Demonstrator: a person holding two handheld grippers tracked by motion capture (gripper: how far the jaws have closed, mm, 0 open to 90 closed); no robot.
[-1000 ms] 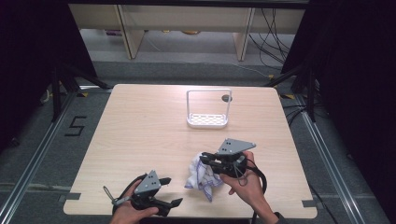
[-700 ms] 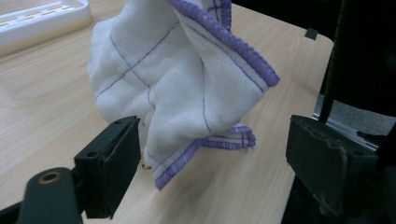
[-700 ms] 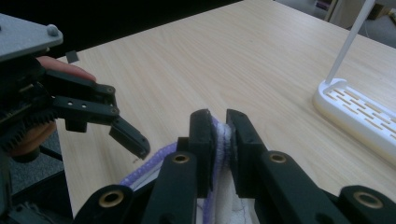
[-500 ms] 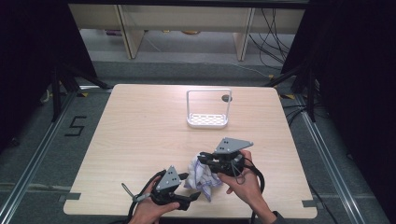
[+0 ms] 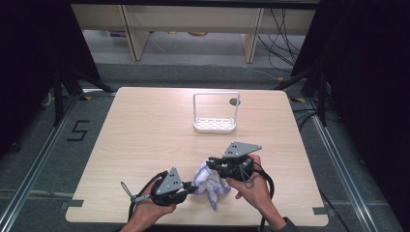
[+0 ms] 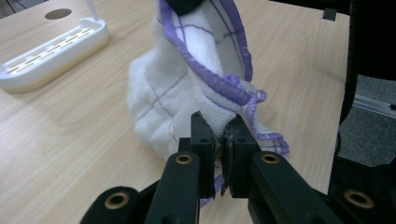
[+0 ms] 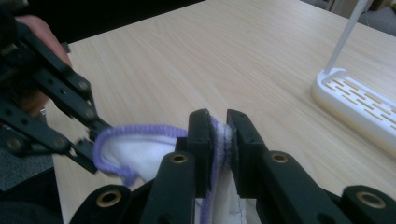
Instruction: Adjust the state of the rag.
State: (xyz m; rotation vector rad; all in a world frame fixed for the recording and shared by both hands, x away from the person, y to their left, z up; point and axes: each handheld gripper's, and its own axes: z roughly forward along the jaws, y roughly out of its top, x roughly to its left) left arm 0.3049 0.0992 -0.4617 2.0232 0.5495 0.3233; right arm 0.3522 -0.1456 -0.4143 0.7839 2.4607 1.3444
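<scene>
With both grippers clamped on it, cloth (image 5: 209, 180) hangs between them.
Left gripper (image 5: 189, 190) just closed on lower hem; right gripper (image 5: 211, 163) pinches upper purple edge.

the only readable mark is a black "5" (image 5: 79, 130) taped on the grey floor (image 5: 43, 159) just left of the bench (image 5: 145, 125); nothing else carries legible writing.
</scene>
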